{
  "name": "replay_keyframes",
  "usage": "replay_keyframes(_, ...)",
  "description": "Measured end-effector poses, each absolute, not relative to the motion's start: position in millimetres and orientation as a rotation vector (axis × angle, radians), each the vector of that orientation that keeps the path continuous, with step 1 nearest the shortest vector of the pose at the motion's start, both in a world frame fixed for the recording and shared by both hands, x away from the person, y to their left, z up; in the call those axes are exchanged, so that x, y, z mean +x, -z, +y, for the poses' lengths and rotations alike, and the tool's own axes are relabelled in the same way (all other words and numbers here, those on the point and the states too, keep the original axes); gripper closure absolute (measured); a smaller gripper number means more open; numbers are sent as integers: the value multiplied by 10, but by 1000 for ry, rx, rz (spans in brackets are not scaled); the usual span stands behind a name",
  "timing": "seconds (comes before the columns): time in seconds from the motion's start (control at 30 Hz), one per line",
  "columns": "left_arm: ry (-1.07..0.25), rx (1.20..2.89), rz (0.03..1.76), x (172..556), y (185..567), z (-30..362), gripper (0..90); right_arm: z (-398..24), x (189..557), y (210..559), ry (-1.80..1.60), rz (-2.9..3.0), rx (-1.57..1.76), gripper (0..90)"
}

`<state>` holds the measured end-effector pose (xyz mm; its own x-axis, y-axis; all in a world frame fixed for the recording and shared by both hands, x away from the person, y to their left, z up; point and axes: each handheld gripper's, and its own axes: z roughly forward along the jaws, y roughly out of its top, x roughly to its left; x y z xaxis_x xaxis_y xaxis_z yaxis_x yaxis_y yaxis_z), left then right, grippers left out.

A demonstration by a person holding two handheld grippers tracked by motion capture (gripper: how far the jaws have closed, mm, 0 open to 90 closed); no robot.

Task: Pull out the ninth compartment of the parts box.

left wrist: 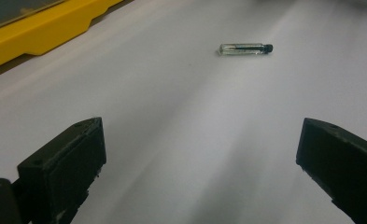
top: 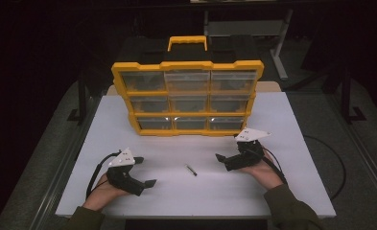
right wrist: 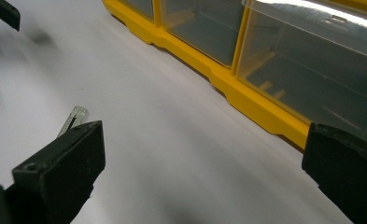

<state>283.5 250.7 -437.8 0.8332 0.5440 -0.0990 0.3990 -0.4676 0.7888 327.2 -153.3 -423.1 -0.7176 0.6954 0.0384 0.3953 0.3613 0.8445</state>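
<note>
Vial flat on white tabletop, between both grippers, touching neither, well in front of yellow organizer. Left hand-held gripper jaws spread wide, empty, pointing toward vial. Right hand-held gripper jaws also wide apart, empty, near organizer's bottom drawers

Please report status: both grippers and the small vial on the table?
Left gripper open, right gripper open, both empty. Small vial lies flat between them, untouched. Yellow drawer organizer behind; nothing blocks.
</note>
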Motion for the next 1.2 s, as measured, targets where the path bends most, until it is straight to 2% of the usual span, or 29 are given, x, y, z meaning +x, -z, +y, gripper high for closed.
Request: replay_keyframes(1.2, -206, 2117, 685, 2842, 4398, 2510, 0, -1360, 3495, 4263, -1323, 2268, 935, 0)
